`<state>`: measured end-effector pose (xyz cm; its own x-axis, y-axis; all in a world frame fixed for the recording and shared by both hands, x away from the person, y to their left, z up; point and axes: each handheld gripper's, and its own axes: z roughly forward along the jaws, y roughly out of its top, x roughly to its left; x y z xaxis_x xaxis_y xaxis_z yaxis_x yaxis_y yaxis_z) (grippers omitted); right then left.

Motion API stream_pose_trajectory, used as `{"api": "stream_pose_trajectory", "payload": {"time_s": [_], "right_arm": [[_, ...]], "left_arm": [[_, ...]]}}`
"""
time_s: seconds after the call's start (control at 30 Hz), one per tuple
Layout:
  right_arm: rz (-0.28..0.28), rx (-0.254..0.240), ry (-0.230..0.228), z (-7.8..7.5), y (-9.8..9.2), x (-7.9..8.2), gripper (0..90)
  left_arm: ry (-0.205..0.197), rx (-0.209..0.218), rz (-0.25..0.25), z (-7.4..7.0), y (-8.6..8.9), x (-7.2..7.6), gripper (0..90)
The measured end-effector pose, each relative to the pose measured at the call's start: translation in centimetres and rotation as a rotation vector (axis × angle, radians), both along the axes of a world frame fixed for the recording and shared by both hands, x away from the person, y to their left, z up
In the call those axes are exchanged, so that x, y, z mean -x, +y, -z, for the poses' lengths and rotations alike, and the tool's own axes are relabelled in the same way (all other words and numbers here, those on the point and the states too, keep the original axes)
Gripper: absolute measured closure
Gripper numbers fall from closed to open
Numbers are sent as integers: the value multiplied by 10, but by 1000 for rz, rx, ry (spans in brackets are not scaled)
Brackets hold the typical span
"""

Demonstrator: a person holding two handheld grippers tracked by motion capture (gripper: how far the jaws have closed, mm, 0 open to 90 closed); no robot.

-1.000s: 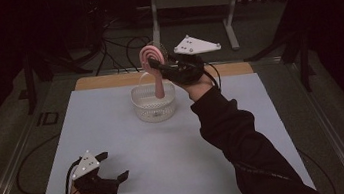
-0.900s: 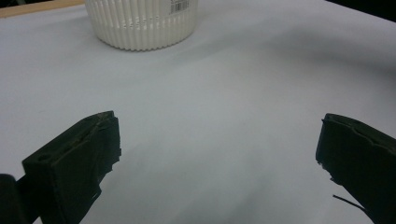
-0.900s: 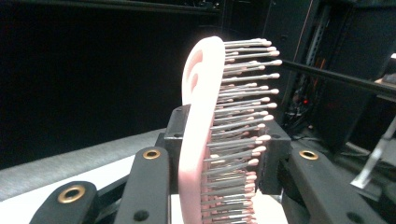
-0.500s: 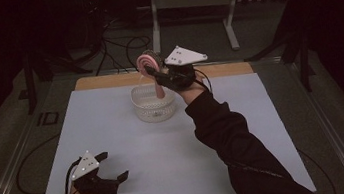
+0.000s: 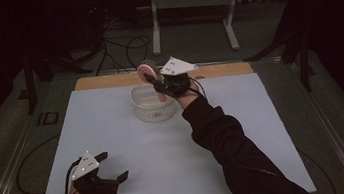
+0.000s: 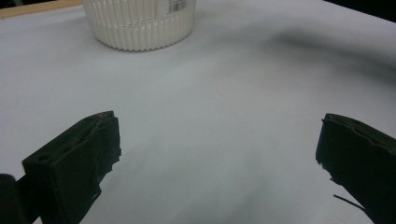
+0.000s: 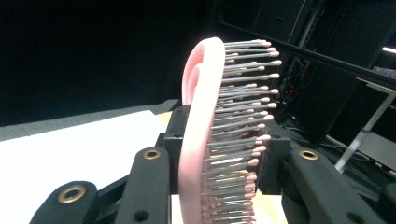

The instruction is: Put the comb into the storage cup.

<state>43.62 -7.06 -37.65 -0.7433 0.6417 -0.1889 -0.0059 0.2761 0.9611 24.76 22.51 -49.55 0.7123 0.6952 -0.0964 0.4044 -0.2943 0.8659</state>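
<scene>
From the high view I see a white-covered table in a dark room, with my two hand-held grippers over it. My right gripper is at the far side, closed on a pink hairbrush. The brush stands nearly upright: its round bristled head is at the top and its handle points down into a white slotted basket directly below the jaws. In the right gripper view the brush runs up between the two black jaws, metal bristles with pink tips facing right, the pads pressing on its sides.

My left gripper rests near the front left edge of the table, jaws spread wide with nothing between them. In the left gripper view the basket sits well ahead of it, across bare tabletop.

I judge the move ahead is straight down: the brush's long axis is vertical over the basket's opening, and the right hand is the one at the basket, the left well apart from it
</scene>
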Motion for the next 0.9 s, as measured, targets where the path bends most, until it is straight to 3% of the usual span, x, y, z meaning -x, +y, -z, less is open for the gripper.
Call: {"api": "stream_pose_trajectory", "payload": {"time_s": [0.37, 0.9], "right_arm": [[19, 57, -28, 19, 6, -7, 643], [26, 97, -37, 42, 17, -14, 643]], "left_arm": [[-1, 0, 0, 0, 1, 0, 2], [-1, -2, 5, 0, 1, 0, 1]]}}
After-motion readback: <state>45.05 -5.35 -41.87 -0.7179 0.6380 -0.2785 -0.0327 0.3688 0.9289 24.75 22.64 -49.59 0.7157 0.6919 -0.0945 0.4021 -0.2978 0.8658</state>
